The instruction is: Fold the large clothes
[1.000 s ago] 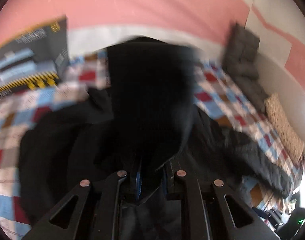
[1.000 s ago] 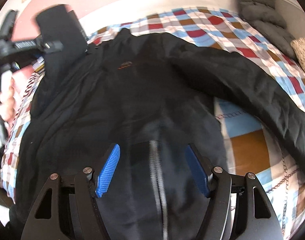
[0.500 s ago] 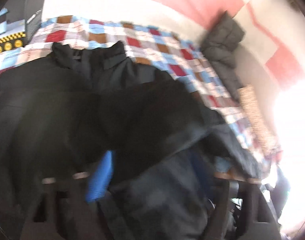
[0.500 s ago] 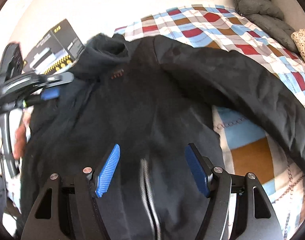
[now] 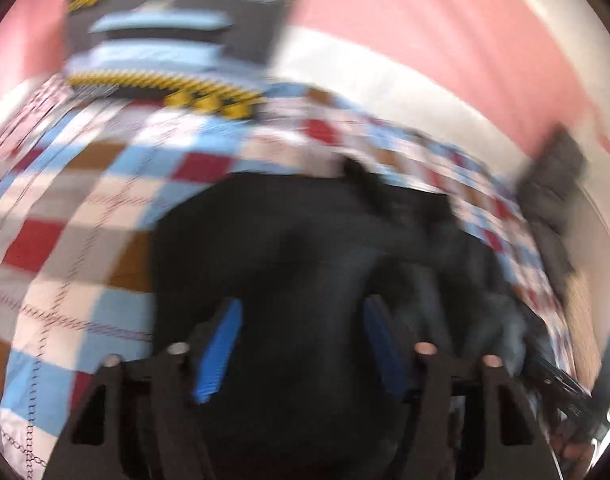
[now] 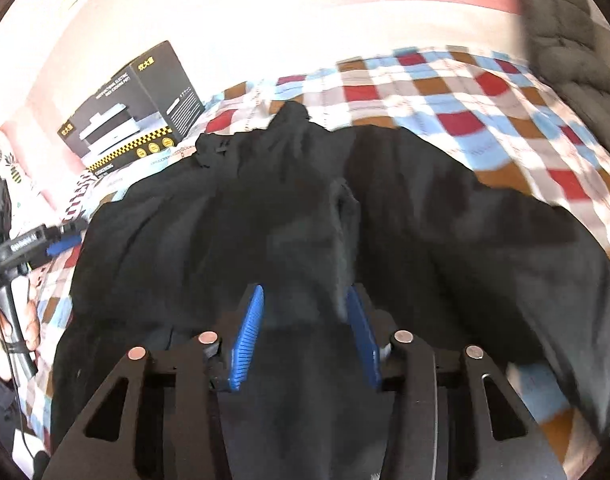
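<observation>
A black jacket (image 6: 313, 216) sprawls across a checked bedspread (image 6: 485, 104), lying beneath and ahead of both tools; the right gripper (image 6: 305, 332) and left gripper (image 5: 301, 344) hover over it, jaws parted, holding nothing.

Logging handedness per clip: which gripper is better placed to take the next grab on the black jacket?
Probably right. The right gripper has open jaws straddling a raised fold of the black jacket; the left gripper, also open, faces flat fabric in a blurred view.
</observation>
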`<action>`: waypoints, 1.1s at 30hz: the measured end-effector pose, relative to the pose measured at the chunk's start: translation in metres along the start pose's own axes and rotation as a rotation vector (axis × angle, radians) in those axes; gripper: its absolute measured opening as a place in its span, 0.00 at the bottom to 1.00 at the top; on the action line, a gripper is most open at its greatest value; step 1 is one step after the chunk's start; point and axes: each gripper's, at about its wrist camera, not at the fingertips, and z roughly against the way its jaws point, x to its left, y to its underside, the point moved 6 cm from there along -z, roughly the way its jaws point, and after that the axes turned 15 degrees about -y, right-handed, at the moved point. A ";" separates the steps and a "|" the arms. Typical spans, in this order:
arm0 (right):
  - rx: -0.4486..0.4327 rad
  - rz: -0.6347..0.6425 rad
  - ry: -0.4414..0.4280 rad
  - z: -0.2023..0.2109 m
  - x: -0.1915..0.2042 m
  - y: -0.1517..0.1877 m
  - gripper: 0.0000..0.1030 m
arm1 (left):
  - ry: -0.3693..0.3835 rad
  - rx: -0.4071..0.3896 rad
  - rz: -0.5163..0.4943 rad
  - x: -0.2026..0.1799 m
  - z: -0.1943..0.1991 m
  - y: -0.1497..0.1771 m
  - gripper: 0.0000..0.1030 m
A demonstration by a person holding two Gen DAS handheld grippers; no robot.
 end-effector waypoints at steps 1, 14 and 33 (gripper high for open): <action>0.017 0.008 0.005 -0.015 -0.002 -0.003 0.37 | -0.018 0.023 0.014 0.010 -0.012 0.003 0.43; 0.061 -0.093 0.047 0.011 -0.023 0.021 0.35 | -0.029 0.034 -0.070 0.007 -0.003 0.032 0.32; -0.168 -0.465 0.088 0.189 -0.085 0.147 0.65 | 0.040 -0.016 -0.284 -0.062 0.159 0.179 0.51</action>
